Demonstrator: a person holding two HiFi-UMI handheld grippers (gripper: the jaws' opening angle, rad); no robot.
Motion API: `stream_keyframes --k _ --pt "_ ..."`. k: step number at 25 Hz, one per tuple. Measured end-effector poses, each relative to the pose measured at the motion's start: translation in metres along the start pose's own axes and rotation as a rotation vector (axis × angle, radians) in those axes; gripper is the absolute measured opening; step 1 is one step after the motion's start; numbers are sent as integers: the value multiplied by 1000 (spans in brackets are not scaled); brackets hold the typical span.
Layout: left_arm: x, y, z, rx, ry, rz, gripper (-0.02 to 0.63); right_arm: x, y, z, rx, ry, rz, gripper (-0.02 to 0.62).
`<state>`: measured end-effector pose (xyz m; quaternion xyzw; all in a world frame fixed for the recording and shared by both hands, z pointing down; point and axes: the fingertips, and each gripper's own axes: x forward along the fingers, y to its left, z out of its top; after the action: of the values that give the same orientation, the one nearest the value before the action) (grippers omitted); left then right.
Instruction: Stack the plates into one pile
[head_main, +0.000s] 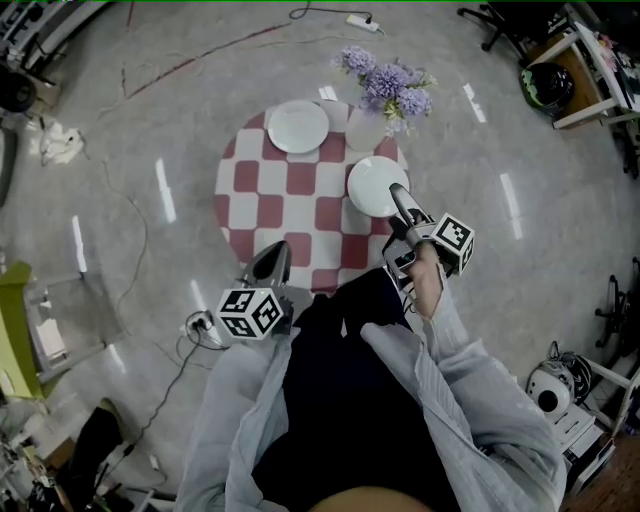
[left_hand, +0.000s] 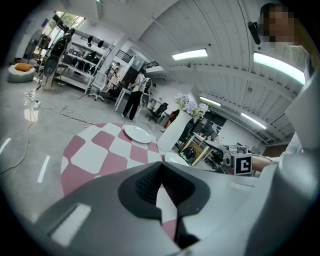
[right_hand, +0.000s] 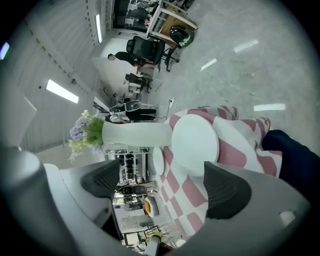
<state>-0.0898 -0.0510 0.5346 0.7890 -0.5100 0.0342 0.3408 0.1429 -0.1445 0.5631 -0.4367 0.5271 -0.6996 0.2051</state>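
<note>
Two white plates lie apart on a round table with a red and white checked cloth (head_main: 285, 205). The far plate (head_main: 298, 126) (left_hand: 137, 133) (right_hand: 158, 160) sits at the back. The near plate (head_main: 375, 185) (left_hand: 176, 159) (right_hand: 195, 137) lies at the right. My right gripper (head_main: 398, 198) (right_hand: 162, 185) hovers over the near plate's front right edge. It is open, its pads are wide apart, and nothing is between them. My left gripper (head_main: 272, 262) (left_hand: 161, 182) is shut and empty above the table's front edge, pointing at the cloth.
A white vase (head_main: 366, 128) (left_hand: 175, 130) (right_hand: 135, 132) with purple flowers (head_main: 390, 85) stands between the plates at the table's back right. Cables and a power strip (head_main: 362, 22) lie on the floor. Chairs, shelves and desks ring the room, and a person (left_hand: 134, 97) stands far off.
</note>
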Motion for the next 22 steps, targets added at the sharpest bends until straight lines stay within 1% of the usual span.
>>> stream_keyframes --k 2,4,5,6,7,9,11,14,16,19,22 --pt "-1 3 4 -4 -18 9 12 -2 21 -17 -11 4 83 522" --pt "-5 6 7 -11 -36 19 12 -3 41 -35 17 19 202 516" --pt "-7 7 9 -17 -47 24 12 -5 50 -43 45 30 271 506" --pt "-10 8 11 -26 -59 29 12 -7 59 -52 71 42 336 477" --pt "-13 10 14 -34 -73 34 12 -8 66 -60 83 56 388 466" --pt "-19 14 18 -42 -97 51 12 -5 78 -78 51 99 444 466" --pt "-24 22 21 -40 -113 72 12 2 85 -95 -5 149 463 466" --pt "-34 30 21 -43 -128 106 12 13 90 -110 -10 191 482 444" --pt "-42 34 19 -52 -135 135 12 21 90 -113 -17 193 483 433" --pt "-55 45 17 -70 -147 179 12 42 85 -118 -44 187 462 409" --pt "-66 56 15 -83 -160 226 12 66 78 -123 -37 200 437 407"
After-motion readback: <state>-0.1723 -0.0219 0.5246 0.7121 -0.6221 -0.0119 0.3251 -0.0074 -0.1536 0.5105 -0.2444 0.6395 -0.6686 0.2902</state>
